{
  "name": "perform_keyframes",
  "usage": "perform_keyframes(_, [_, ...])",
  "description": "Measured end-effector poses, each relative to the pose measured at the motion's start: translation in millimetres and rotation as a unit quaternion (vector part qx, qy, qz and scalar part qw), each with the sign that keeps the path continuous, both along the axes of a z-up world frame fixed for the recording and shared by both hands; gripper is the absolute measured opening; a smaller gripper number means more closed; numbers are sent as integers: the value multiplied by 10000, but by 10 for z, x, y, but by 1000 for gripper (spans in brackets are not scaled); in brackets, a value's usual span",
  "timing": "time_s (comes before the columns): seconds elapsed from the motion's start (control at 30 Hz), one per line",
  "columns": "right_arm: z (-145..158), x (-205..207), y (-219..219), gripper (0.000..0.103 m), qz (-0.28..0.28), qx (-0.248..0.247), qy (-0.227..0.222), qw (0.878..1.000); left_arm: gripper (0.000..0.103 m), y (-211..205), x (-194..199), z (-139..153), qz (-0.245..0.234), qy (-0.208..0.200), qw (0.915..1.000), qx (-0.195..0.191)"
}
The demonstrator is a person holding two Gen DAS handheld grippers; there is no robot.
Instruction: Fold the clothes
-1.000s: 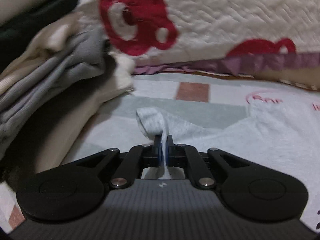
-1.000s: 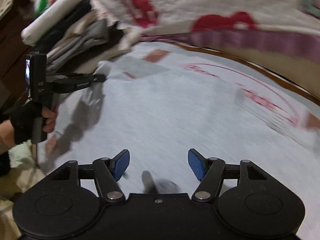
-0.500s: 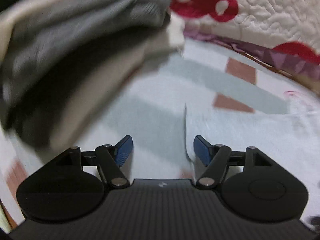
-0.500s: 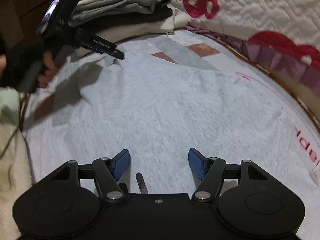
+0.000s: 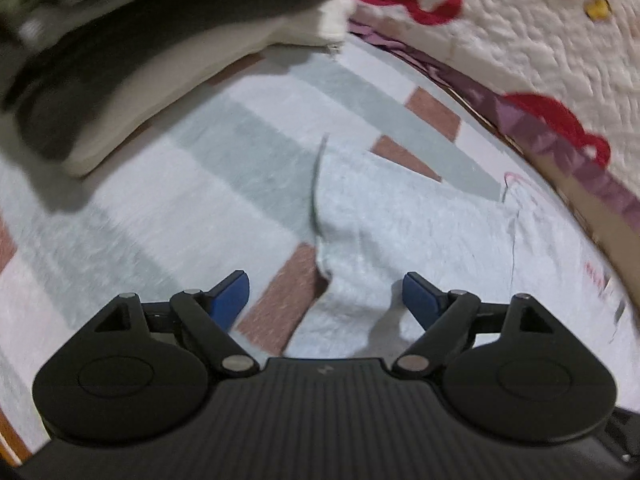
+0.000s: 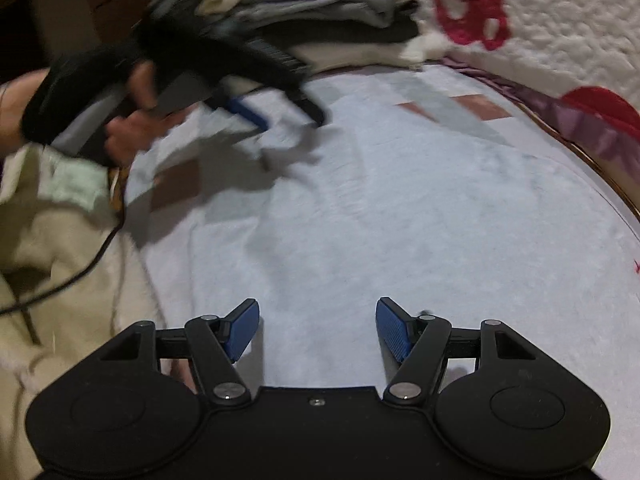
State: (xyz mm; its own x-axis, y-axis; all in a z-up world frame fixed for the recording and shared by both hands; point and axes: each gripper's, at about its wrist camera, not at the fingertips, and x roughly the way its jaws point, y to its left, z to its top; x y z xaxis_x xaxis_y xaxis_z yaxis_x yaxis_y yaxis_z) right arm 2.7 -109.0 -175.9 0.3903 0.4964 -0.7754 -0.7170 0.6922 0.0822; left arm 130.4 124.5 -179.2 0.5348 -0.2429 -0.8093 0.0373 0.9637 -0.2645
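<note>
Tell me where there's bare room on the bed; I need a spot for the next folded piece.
Free: the checked sheet between the stack of folded clothes and the edge of the light grey garment. A narrower strip runs between the garment and the quilt. Crowded: the stack's corner, and the middle, which the spread garment covers.

Bed with laundry on a patterned sheet

The sheet (image 5: 224, 168), pale with grey-green bands and brown patches, carries a light grey garment (image 6: 400, 216) spread flat, a stack of folded clothes (image 6: 320, 12) beside it, and a quilted blanket (image 5: 540, 40).
</note>
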Motion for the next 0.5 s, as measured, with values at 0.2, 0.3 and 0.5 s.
perform_keyframes(0.2, [-15,-6,59,70,71,369,208,9991,60,-135,-54,-12,-181,-255,9977,594])
perform_keyframes(0.3, [-52,32,129,54,219,608,324,9974,12,-70,-33,-3,-291,-144,9994,86])
perform_keyframes(0.5, [-120,224,303,46,45,1077,467,9931,7,83,52,-50,-25,140,9969,-768])
